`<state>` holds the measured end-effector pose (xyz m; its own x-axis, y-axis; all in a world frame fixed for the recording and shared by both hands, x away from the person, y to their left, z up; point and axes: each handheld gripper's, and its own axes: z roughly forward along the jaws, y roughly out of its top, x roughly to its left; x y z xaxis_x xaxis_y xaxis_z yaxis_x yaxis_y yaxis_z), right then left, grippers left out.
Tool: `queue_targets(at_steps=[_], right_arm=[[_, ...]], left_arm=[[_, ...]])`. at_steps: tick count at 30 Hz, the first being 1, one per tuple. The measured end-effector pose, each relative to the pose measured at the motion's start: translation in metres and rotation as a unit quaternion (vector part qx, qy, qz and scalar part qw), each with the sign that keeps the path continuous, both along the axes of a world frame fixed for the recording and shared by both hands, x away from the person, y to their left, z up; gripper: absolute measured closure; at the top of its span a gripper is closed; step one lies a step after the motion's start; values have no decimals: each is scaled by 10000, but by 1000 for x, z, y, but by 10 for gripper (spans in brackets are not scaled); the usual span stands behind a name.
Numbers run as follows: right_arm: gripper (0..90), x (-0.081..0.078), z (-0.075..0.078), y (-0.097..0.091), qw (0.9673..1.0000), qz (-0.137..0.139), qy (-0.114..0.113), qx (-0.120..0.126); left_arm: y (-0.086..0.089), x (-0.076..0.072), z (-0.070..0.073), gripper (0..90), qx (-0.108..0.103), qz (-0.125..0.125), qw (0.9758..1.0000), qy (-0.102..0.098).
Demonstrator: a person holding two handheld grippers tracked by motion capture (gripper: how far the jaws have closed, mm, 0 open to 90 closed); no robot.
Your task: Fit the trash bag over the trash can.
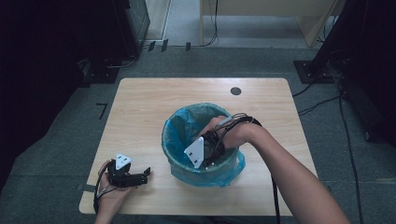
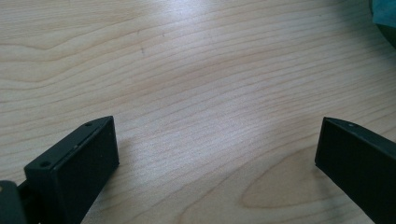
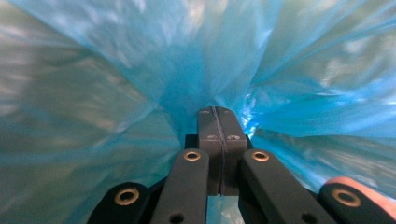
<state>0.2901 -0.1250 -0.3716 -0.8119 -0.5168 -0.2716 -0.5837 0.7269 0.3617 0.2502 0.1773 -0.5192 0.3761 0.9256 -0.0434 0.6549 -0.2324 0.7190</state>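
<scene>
A round bin (image 1: 232, 161) lined with a thin blue plastic bag (image 1: 184, 126) stands in the middle of the wooden table (image 1: 140, 107). My right gripper (image 1: 208, 148) reaches down into the bin from its right side. In the right gripper view its jaws (image 3: 220, 114) are pressed together, and the folds of the blue bag (image 3: 140, 60) run in toward their tips, so they seem shut on the liner. My left gripper (image 1: 142, 176) lies near the table's front left, apart from the bin. Its jaws (image 2: 217, 135) stand wide open over bare wood.
A dark round cable hole (image 1: 236, 91) sits near the table's far edge. The blue bag's overhang (image 1: 205, 177) bulges out at the bin's front. Cables (image 1: 275, 196) trail along the right forearm. Grey carpet, dark stands and floor cables surround the table.
</scene>
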Motion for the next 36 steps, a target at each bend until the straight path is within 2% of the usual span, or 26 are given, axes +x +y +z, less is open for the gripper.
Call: queue_targets(at_steps=[3,6,10,14,21,28,31,36], right_arm=[[900,0,-8,3,9999,66,-14,-141],[900,-1,-6,3,9998,124,17,-157],[900,-2,8,1,9999,98,-24,100],[900,-4,23,-3,9995,70,-162,280],[895,-10,45,-18,9988,-36,-266,400],[900,-19,69,-35,9978,-20,-227,630],[900,-23,77,-43,9976,-91,-307,618],[900,-30,86,-57,9976,-146,-297,614]], left_arm=[[0,0,0,0,-20,1,10000,3],[1,0,0,0,-33,2,10000,3],[1,0,0,0,-34,-2,10000,0],[1,0,0,0,-23,1,10000,2],[0,0,0,0,13,9,10000,-5],[1,0,0,0,-22,1,10000,3],[0,0,0,0,-19,1,10000,3],[0,0,0,0,-10,6,10000,1]])
